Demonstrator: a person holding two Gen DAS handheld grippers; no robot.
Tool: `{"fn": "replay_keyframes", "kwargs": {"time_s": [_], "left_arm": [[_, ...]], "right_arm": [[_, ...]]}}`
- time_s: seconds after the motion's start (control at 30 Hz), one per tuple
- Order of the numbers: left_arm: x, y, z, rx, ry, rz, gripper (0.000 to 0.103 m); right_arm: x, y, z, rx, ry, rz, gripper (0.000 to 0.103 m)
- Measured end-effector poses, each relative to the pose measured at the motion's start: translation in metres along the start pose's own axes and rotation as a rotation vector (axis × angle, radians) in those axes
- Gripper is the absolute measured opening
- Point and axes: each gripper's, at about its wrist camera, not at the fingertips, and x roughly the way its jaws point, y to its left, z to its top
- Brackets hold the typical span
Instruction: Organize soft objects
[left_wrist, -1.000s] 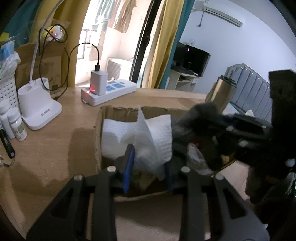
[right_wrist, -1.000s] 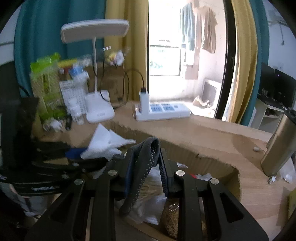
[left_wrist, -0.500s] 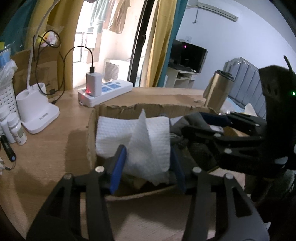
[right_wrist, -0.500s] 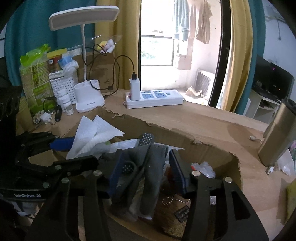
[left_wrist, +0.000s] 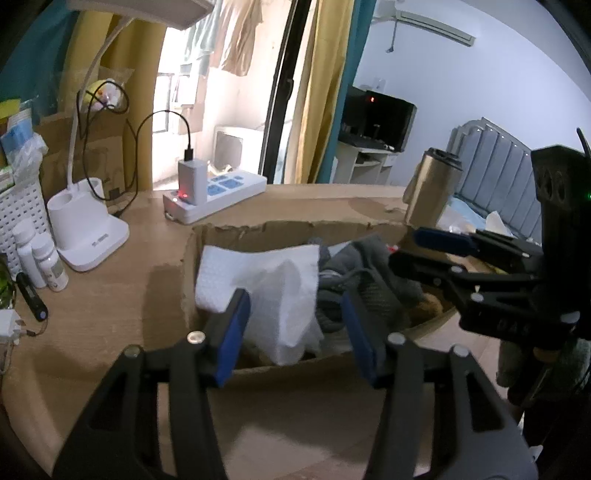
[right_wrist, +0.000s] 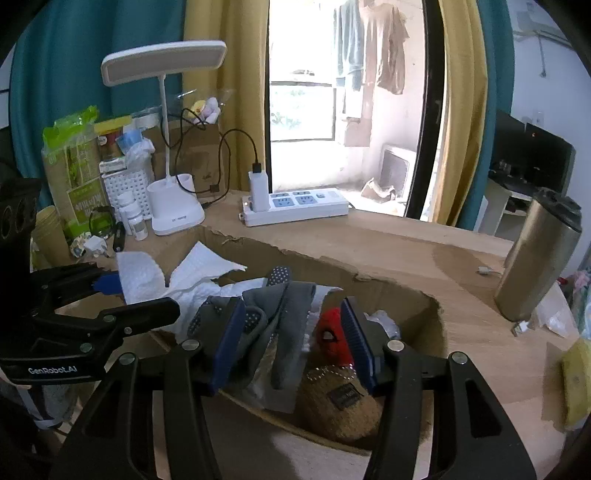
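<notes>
A torn cardboard box (left_wrist: 258, 230) (right_wrist: 388, 288) sits on the wooden desk. Inside lie a white paper towel (left_wrist: 273, 277) (right_wrist: 155, 275), grey dotted gloves (right_wrist: 288, 314) (left_wrist: 369, 266), a brown plush item (right_wrist: 340, 402) and a small red plush (right_wrist: 334, 338). My left gripper (left_wrist: 295, 332) is open at the box's near edge, with the paper towel lying loose between its jaws. My right gripper (right_wrist: 291, 343) is open over the box, with the grey gloves lying loose below it.
A white power strip (left_wrist: 218, 192) (right_wrist: 295, 205) with a charger, a white desk lamp (right_wrist: 173, 206) (left_wrist: 85, 236), small bottles (left_wrist: 40, 254), a white basket (right_wrist: 125, 188) and a steel tumbler (right_wrist: 539, 254) (left_wrist: 432, 192) stand around the box on the desk.
Both grippers opened: the left let go of the paper towel and the right let go of the grey gloves, which now lie in the box. Both have drawn back slightly.
</notes>
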Motion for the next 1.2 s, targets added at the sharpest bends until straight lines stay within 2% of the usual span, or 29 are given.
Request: {"fn": "replay_keyframes", "kwargs": {"time_s": [0.03, 0.07, 0.63, 0.7, 0.77, 0.8, 0.87, 1.0, 1.2], "left_arm": [[-0.003, -0.001, 0.0, -0.005, -0.007, -0.012, 0.069], [-0.006, -0.002, 0.001, -0.01, -0.014, -0.022, 0.075], [-0.053, -0.029, 0.012, 0.025, -0.101, -0.026, 0.079], [-0.06, -0.033, 0.013, 0.031, -0.114, -0.031, 0.081], [-0.068, -0.038, 0.014, 0.033, -0.132, -0.031, 0.094], [-0.072, -0.039, 0.015, 0.033, -0.143, -0.03, 0.095], [-0.081, -0.042, 0.017, 0.033, -0.166, -0.026, 0.096], [-0.096, -0.05, 0.018, 0.044, -0.199, -0.034, 0.097], [-0.113, -0.065, 0.009, 0.077, -0.241, 0.0, 0.098]], "right_arm": [[-0.003, -0.001, 0.0, 0.001, -0.002, -0.002, 0.057], [-0.006, -0.001, 0.0, 0.0, -0.005, -0.005, 0.057], [-0.064, -0.014, 0.001, 0.028, -0.067, -0.056, 0.058], [-0.072, -0.015, 0.002, 0.035, -0.082, -0.063, 0.058], [-0.08, -0.015, 0.001, 0.04, -0.096, -0.069, 0.059], [-0.083, -0.016, 0.001, 0.042, -0.102, -0.073, 0.063], [-0.092, -0.016, 0.001, 0.044, -0.12, -0.079, 0.069], [-0.112, -0.017, 0.002, 0.047, -0.162, -0.093, 0.069], [-0.147, -0.017, -0.007, 0.08, -0.233, -0.117, 0.07]]}}
